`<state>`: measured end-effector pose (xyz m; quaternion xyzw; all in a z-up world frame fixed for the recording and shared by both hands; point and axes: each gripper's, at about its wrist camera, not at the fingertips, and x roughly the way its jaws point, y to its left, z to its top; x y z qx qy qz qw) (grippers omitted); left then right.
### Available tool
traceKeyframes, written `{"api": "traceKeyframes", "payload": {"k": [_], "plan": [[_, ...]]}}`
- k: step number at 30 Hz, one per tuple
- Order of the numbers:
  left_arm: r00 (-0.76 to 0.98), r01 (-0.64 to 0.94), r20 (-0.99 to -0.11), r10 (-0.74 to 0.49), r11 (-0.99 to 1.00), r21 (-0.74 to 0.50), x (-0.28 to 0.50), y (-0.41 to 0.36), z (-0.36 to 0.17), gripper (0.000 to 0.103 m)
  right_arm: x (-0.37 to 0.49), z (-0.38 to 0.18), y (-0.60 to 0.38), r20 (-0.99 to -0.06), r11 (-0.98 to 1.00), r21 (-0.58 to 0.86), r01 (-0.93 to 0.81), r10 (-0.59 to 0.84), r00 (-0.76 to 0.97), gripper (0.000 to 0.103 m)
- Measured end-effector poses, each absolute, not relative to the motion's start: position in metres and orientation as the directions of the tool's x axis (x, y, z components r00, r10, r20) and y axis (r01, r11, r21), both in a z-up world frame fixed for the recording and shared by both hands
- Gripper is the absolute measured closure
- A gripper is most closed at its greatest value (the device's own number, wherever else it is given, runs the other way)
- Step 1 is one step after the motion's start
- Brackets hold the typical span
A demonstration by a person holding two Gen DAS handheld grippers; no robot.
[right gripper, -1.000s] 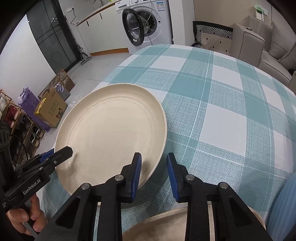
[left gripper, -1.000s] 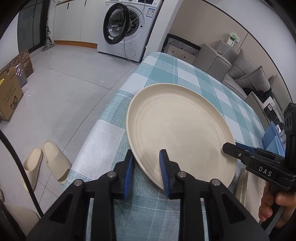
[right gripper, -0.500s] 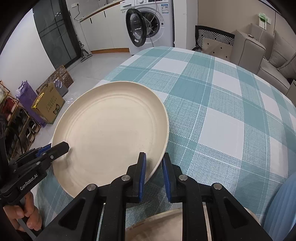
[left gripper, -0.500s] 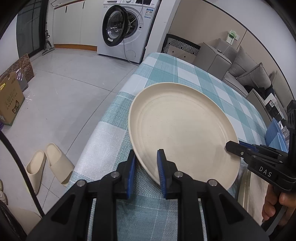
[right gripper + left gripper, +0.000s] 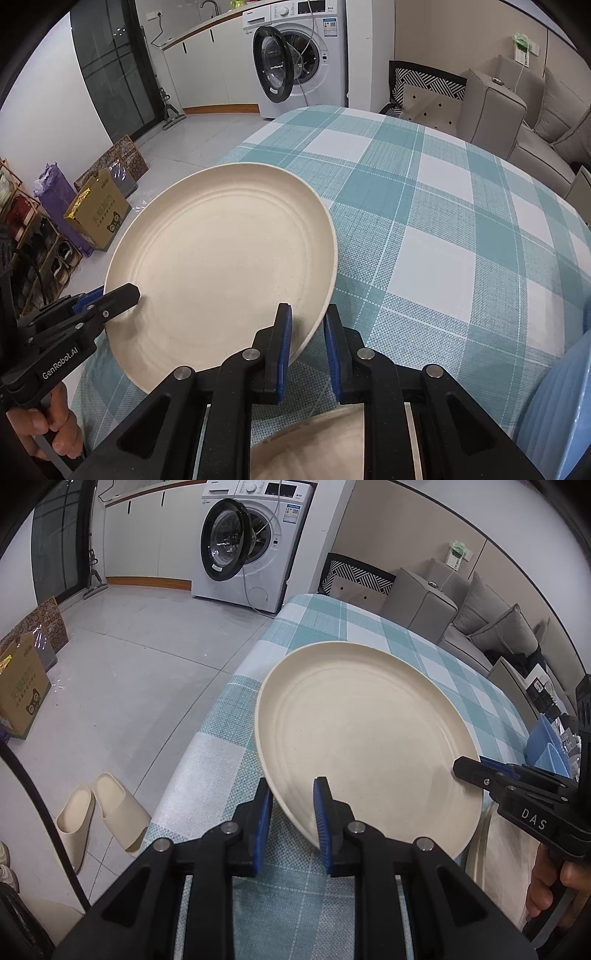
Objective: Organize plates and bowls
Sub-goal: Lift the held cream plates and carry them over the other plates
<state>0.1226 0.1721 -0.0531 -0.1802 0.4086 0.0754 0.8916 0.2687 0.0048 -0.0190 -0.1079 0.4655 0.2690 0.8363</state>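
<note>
Large round cream plate [image 5: 365,738] is tilted above the teal-and-white checked counter [image 5: 443,229], near its left edge. Left tongs [image 5: 293,805] are closed on the plate's near-left rim, blue pads on both faces. Right tongs [image 5: 306,328] are pinched on the opposite rim. A second cream plate [image 5: 314,446] lies on the counter below the right tongs.
</note>
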Motion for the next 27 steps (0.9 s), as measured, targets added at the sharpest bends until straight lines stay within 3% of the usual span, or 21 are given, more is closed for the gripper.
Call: {"api": "traceKeyframes", "payload": {"k": [27], "plan": [[0.692,-0.182,-0.721,-0.040,0.957,-0.228,0.111,0.130,-0.016,0.081,0.246,0.023,-0.055,-0.797,0.857,0.143,-0.496,0.397,0.456,0.085]]}}
